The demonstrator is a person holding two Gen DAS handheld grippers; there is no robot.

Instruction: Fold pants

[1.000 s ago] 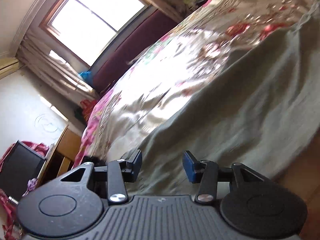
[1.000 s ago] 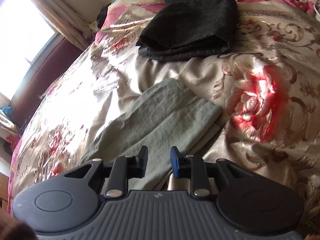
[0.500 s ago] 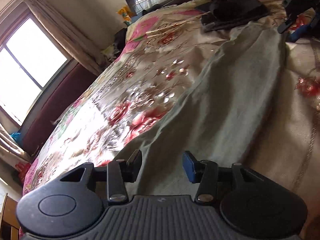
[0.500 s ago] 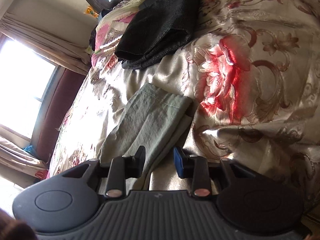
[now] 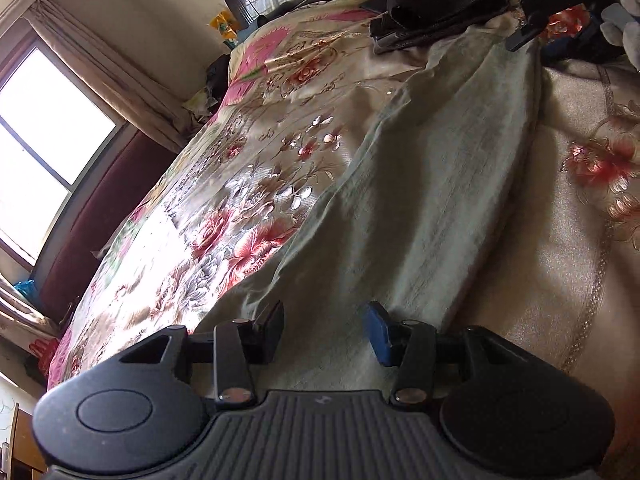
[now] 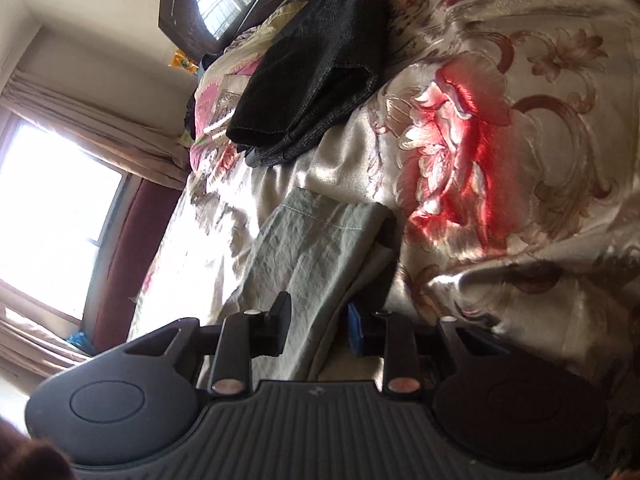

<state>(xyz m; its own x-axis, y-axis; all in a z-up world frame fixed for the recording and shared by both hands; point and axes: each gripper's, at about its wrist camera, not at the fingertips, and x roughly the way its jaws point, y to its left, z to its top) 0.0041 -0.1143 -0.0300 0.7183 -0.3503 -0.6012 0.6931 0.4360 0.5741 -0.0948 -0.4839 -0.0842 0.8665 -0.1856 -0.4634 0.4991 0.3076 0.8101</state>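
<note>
Nearest thing first: the left gripper [image 5: 324,332] sits right over the near end of the pants [image 5: 432,184], jaws wide with nothing pinched, cloth running under the gap. From there the long axis heads off toward 1 o'clock across the bedspread [image 5: 248,184]. The right gripper [image 6: 316,330] is at the far hem, jaws partly open and empty, the hem at 12. Beyond it, at 12 too, a dark folded pile [image 6: 316,80]. I'd guess both ends get pinched next.
</note>
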